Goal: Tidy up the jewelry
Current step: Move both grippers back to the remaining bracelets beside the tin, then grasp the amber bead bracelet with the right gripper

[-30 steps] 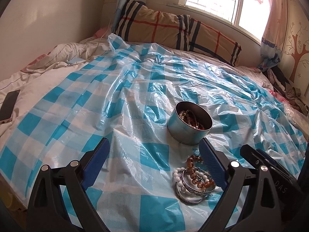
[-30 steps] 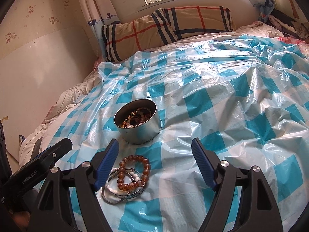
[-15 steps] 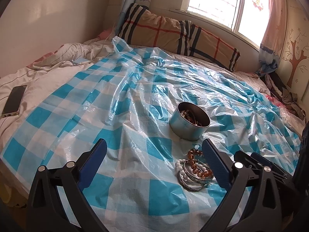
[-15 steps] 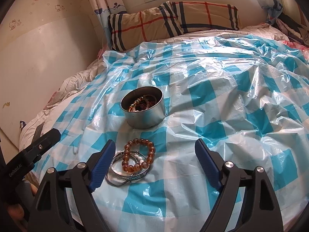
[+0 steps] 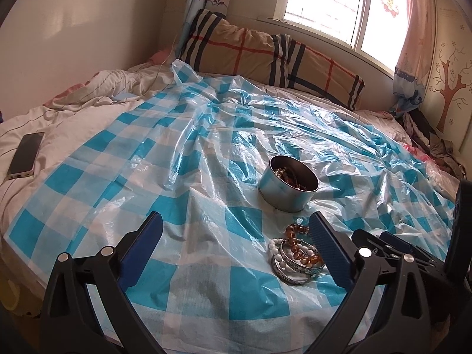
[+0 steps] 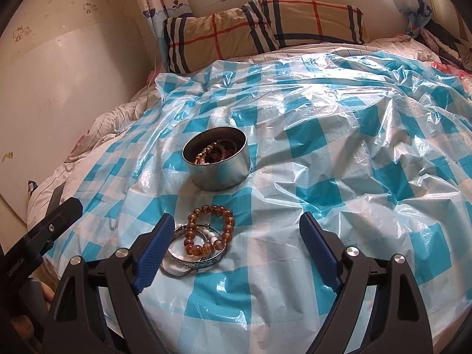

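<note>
Your left gripper and right gripper both hang with jaws apart, empty, having just widened. The bracelets lie piled on the checked sheet just before the tin, likely waiting to go in.

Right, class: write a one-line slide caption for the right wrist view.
Open right gripper above stacked bracelets beside a round tin of jewelry on a blue checked sheet.

Both wrist views look down the bed, sharing the tin
</note>
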Demonstrator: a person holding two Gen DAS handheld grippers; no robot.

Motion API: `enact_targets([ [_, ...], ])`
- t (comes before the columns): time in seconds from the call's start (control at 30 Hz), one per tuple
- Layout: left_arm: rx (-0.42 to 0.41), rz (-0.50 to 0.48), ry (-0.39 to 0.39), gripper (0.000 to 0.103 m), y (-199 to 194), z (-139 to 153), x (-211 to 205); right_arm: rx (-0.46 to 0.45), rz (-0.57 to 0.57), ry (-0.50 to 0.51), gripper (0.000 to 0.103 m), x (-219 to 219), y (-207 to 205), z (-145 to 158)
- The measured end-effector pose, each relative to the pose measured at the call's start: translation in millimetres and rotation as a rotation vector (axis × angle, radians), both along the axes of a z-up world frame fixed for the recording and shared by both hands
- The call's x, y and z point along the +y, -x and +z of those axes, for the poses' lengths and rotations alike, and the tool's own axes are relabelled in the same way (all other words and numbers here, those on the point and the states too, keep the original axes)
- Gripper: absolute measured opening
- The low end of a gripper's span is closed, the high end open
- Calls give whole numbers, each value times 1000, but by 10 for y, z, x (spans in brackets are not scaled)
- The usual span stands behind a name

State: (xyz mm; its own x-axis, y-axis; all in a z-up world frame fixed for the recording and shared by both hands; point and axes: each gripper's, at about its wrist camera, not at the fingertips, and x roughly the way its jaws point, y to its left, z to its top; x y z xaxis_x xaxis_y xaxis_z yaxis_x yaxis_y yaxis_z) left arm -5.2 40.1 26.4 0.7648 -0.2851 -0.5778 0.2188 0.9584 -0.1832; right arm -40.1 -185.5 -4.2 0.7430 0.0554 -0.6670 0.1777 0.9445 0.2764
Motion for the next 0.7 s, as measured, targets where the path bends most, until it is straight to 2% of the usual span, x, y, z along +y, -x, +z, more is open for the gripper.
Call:
enact_targets([
  [0.37, 1, 5, 28, 95, -6, 6, 31, 158, -23, 116, 83, 117, -504, -306],
  [0.7, 25, -24, 9, 95, -50, -35, -37, 273, -54, 277, 83, 98, -842, -573],
])
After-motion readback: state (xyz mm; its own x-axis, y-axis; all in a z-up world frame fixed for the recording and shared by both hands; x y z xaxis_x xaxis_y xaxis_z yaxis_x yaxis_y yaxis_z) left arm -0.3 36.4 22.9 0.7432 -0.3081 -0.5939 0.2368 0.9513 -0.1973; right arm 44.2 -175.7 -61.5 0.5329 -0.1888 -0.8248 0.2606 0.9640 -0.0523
